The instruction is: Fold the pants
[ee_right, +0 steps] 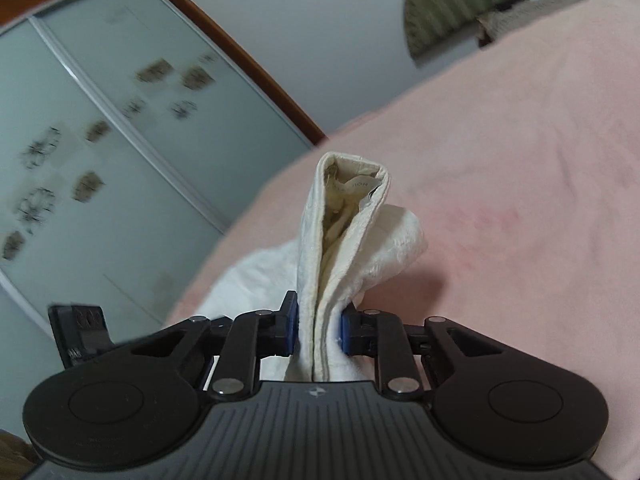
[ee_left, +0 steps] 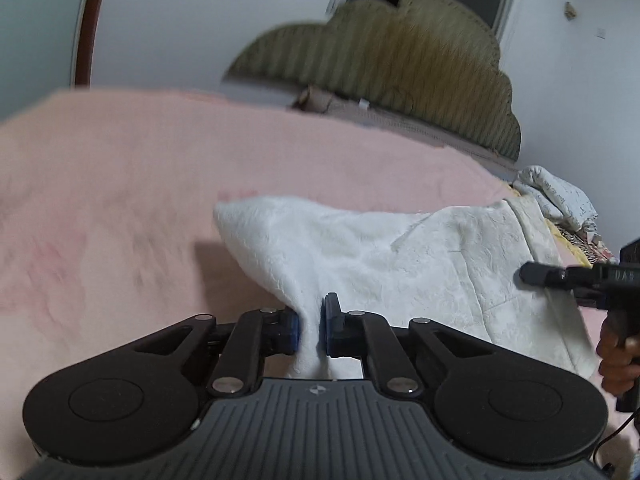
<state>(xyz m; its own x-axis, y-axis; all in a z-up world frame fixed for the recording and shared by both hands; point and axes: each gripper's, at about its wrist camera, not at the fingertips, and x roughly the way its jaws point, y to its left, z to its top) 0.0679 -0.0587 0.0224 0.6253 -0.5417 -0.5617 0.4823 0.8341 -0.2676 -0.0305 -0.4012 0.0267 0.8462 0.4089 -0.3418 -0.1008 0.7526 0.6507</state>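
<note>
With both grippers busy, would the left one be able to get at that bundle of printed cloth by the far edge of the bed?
Probably not as things stand. The left gripper is clamped on the white pants, and the printed cloth bundle lies beyond the pants, so it would have to let go first.

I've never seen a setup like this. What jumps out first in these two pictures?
A pair of white pants lies across a pink bedspread, and both black claws are pinching it. The left claw grips a bunched bit of the fabric low in its view. The right claw clamps a thick folded edge standing up before it, a small label showing at its top.
</note>
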